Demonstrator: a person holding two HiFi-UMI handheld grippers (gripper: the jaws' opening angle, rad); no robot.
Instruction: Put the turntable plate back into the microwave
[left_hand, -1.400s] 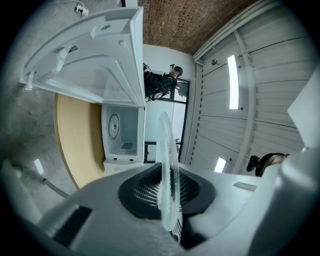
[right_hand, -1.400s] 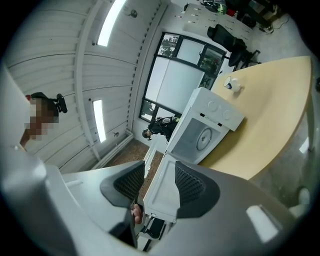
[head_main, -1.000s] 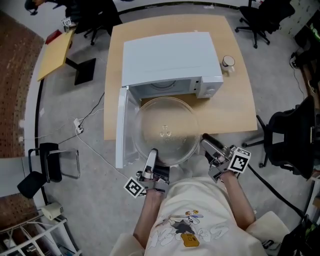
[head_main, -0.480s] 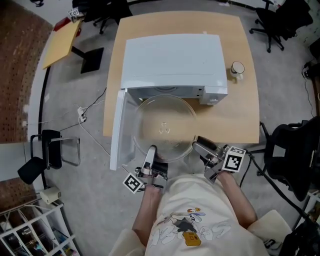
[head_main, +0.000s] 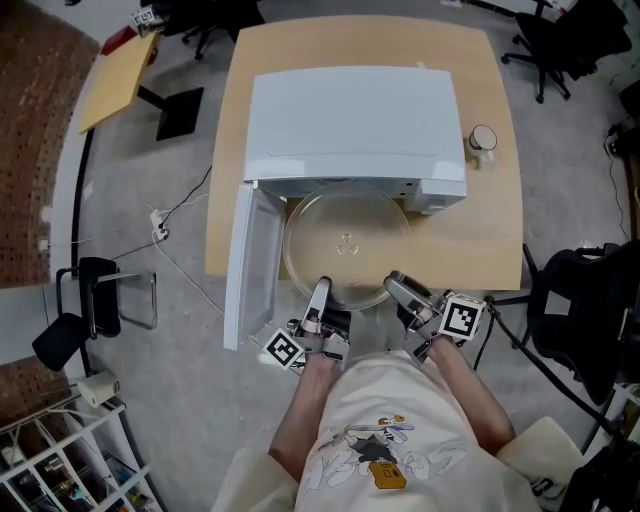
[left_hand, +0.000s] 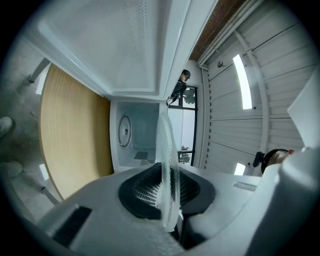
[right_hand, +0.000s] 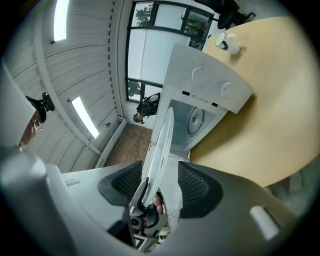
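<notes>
A white microwave (head_main: 350, 120) is seen from above on a pale wooden tabletop (head_main: 495, 235). Its door (head_main: 248, 270) is swung open at the left and reaches out past the tabletop's near edge. Just right of the door, the left tongs (head_main: 321, 296) are clenched on the near rim of the clear glass turntable plate (head_main: 347, 245). In the left gripper view the rim is shown edge-on, pinched between the ribbed black pads, with the lit cavity straight ahead.

The plate is held roughly level in the air at the microwave's mouth. Its far part is already under the top of the opening, and its near part is still out over the tabletop's edge.

Further right, the right tongs (head_main: 400, 290) are closed on the same near rim, which is seen running between the two pads in the right gripper view. Both tools are held out from the person's hands at the bottom of the head view. At the far right, a small white mug (head_main: 483, 138) is stood on the tabletop beside the microwave.
</notes>
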